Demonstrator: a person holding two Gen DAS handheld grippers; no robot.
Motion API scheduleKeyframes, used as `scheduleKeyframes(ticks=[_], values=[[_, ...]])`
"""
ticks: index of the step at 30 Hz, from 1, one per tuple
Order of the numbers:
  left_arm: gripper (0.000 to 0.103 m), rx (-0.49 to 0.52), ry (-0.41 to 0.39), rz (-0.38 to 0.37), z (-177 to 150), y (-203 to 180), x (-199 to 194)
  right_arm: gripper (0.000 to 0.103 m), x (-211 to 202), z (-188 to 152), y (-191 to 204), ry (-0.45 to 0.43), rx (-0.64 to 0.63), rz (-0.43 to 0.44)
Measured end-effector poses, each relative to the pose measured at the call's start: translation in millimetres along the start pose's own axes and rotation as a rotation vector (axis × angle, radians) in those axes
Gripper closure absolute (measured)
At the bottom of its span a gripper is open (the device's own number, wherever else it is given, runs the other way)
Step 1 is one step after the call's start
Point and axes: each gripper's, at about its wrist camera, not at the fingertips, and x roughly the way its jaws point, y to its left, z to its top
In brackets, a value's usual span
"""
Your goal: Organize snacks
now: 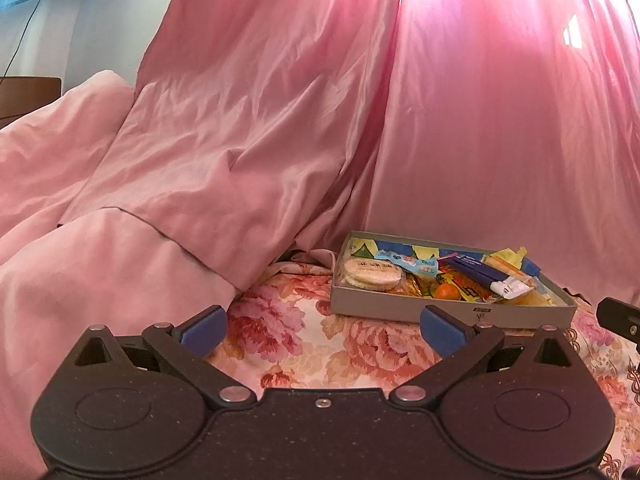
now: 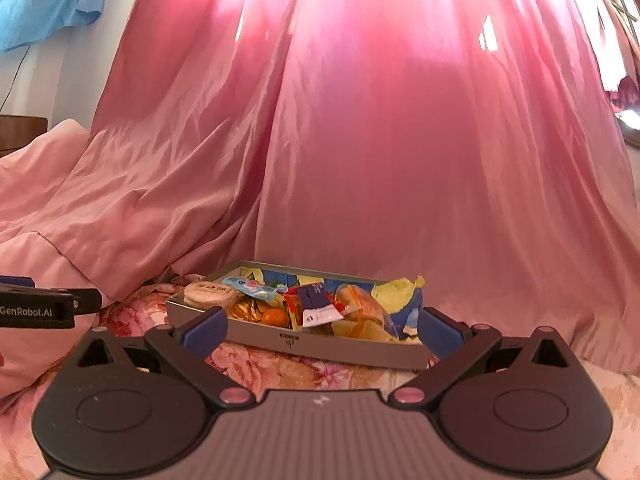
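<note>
A shallow grey box full of snacks sits on the floral bedspread. In it lie a round white rice cake packet, a small orange, a dark blue packet, a light blue packet and yellow wrappers. My left gripper is open and empty, low over the bedspread, just left of the box's front. My right gripper is open and empty, right in front of the box.
A pink curtain hangs close behind the box. A bunched pink duvet rises on the left. The floral bedspread lies in front. The right gripper's edge shows at the right, and the left gripper at the left.
</note>
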Motion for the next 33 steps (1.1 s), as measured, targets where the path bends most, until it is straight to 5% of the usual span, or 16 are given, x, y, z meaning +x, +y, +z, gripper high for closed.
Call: scheduleKeyframes(ticks=[33], values=[[0.001, 0.042, 0.123, -0.059, -70.5, 17.2, -23.1, 0.000, -35.5, -65.2, 3.1, 0.094, 0.085, 0.022]])
